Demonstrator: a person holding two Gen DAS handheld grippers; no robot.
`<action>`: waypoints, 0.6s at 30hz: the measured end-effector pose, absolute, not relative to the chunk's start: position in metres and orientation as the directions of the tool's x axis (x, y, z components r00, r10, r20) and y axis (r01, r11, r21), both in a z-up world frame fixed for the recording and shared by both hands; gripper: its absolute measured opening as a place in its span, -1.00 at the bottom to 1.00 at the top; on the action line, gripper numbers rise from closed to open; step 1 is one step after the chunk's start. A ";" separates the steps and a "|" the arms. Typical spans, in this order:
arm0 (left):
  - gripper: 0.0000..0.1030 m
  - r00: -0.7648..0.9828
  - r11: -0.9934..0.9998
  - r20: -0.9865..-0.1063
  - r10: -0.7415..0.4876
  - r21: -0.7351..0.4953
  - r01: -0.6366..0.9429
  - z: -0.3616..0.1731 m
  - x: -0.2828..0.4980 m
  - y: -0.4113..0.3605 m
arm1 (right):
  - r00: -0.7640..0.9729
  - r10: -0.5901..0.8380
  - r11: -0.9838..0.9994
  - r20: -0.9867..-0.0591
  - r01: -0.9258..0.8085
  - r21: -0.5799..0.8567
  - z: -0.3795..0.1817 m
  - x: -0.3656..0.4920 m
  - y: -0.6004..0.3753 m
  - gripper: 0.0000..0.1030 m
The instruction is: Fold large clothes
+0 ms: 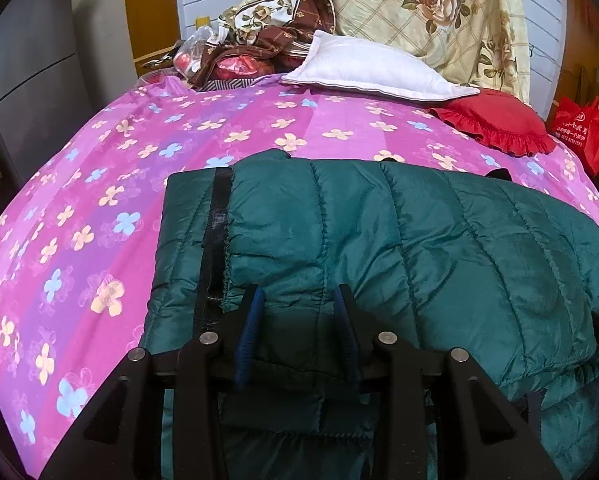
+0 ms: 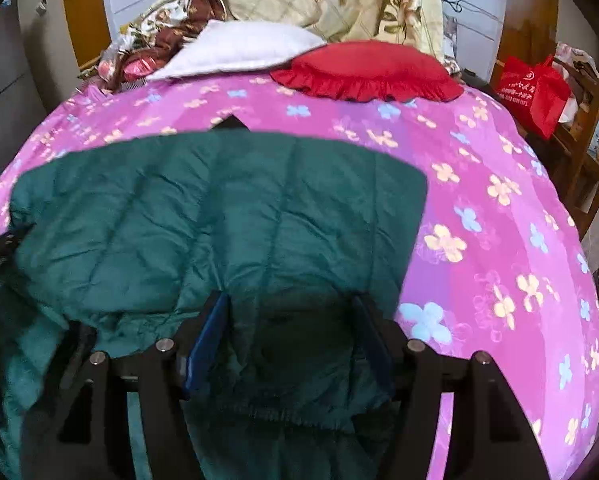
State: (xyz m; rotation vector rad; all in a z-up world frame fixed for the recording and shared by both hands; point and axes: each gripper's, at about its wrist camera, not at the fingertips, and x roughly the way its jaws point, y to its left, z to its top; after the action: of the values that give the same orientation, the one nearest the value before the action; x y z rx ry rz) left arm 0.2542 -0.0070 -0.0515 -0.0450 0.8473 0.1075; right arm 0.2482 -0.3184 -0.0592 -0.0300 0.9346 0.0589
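A dark green quilted puffer jacket [image 1: 379, 240] lies folded across the pink flowered bedsheet [image 1: 99, 200], with a black zip strip along its left side. My left gripper [image 1: 299, 300] is at the jacket's near edge, and its blue pads press on a fold of the green fabric. In the right wrist view the same jacket [image 2: 219, 208] spreads out to the left. My right gripper [image 2: 291, 304] stands over its near right corner with the jaws wide. Fabric lies between them, and the pads are not pressing on it.
At the head of the bed lie a white pillow [image 1: 359, 64], a red frilled cushion [image 1: 495, 120] and a heap of floral quilts [image 1: 419, 8]. A red shopping bag [image 2: 531, 88] stands on wooden furniture to the right. Bare sheet [image 2: 499, 220] extends to the right of the jacket.
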 end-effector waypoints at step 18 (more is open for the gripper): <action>-0.64 0.659 0.993 -0.751 0.032 -0.050 -0.106 -0.006 0.183 0.026 | 0.625 0.078 0.996 -0.777 -0.019 0.085 -0.013 0.188 -0.336 0.62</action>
State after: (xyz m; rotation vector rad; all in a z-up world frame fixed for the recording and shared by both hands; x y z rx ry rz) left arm 0.1833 0.0263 -0.0062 -0.0919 0.8479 0.0781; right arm 0.1877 -0.3363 -0.0135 0.0715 0.8939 0.0556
